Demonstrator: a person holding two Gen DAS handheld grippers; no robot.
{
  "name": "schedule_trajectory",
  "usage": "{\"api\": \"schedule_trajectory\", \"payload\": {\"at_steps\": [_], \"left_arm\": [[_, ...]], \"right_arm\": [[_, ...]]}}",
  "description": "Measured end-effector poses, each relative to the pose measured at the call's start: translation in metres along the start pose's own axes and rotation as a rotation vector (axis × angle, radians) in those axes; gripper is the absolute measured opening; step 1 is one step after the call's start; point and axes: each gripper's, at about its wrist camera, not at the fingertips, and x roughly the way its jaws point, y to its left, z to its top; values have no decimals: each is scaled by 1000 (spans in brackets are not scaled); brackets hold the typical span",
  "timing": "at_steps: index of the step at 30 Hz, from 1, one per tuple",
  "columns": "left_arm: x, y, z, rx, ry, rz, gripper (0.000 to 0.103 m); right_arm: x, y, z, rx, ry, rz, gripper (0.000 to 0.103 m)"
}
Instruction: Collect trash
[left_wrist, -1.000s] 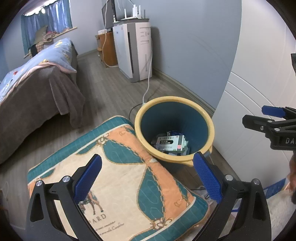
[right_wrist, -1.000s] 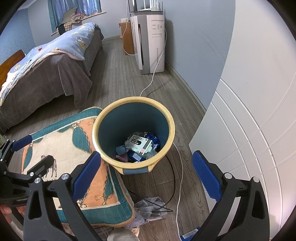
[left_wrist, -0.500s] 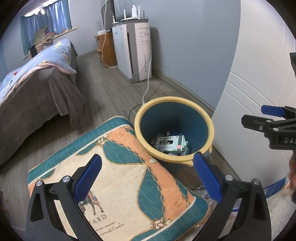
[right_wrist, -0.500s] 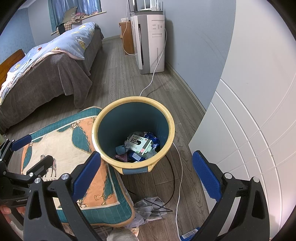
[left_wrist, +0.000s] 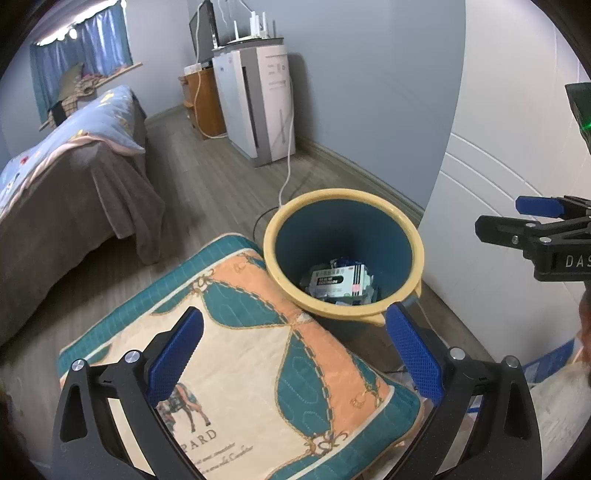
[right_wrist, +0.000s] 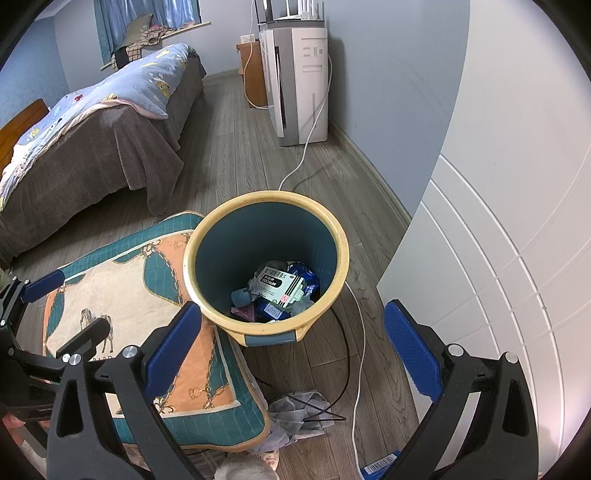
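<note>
Cushion (left_wrist: 236, 373) at 6 o'clock in left view, teal/orange with horse print; in right view it sits at 8 o'clock (right_wrist: 147, 314). Bed (right_wrist: 92, 122) at 10 o'clock, grey-brown cover, blue quilt (right_wrist: 122, 88) on top. White appliance (right_wrist: 299, 81) at 12 o'clock against blue wall, router (left_wrist: 255, 31) on top. Wood cabinet (left_wrist: 203, 103) just beside it on the left. White cord (right_wrist: 358, 350) runs from appliance along wood floor (right_wrist: 229, 155) toward 5 o'clock. Black cable (right_wrist: 343, 369) loops beside it. Grey crumpled cloth (right_wrist: 299, 413) on floor at 6 o'clock, touching cushion edge. White panelled door (right_wrist: 498, 258) at 3 o'clock. Blue curtains (left_wrist: 81, 81) at 11 o'clock.
</note>
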Motion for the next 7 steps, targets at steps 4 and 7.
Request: {"api": "schedule_trajectory", "payload": {"at_steps": [4, 7], "left_arm": [[-1, 2, 1, -6, 6, 3, 98], [-2, 3, 1, -6, 7, 12, 98]], "right_arm": [[-1, 2, 0, 1, 0, -1, 97], [-1, 1, 0, 7, 0, -3, 97]]}}
